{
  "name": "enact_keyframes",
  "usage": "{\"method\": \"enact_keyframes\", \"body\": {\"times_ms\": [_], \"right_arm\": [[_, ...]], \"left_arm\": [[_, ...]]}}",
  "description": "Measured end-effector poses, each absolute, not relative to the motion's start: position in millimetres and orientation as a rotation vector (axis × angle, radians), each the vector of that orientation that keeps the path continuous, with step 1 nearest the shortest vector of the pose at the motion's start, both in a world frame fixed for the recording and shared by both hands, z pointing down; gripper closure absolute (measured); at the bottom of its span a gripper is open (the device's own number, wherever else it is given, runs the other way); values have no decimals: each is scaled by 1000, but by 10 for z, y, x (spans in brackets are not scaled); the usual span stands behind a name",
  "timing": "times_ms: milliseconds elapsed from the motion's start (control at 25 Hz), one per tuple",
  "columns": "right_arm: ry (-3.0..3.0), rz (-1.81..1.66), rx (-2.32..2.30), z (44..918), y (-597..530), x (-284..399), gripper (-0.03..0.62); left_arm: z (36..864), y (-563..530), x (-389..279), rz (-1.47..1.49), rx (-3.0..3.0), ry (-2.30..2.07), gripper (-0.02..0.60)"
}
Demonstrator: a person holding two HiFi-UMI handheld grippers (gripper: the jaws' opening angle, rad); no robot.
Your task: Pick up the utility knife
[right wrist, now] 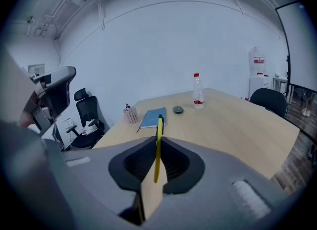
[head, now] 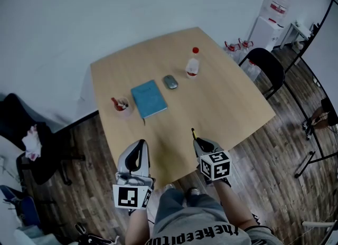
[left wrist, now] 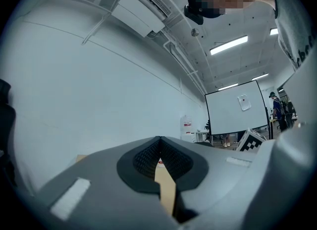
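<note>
Utility knife, slim, yellow, black at the tip (right wrist: 159,126), sat pinched edge-on between the narrowed jaws of the right gripper (right wrist: 157,147), its tip poking out past them above the pale wooden table (right wrist: 237,125). Left gripper (left wrist: 160,147) was closed on nothing.

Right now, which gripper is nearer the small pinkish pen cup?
Left. The left gripper is just short of the pen cup; the right gripper, holding the yellow utility knife, sits farther right.
</note>
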State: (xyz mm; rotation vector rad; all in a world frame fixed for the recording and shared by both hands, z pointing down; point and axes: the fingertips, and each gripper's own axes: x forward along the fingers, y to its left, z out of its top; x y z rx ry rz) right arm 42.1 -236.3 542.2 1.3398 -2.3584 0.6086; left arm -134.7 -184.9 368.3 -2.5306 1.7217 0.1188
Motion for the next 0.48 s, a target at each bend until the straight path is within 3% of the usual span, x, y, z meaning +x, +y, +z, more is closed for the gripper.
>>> {"method": "enact_keyframes", "body": {"times_ms": [480], "right_arm": [[-2445,495,1371,5056,-2210,512,565]], "left_arm": [[3646,-1674,-1186,114,-2525,1718,575]]}}
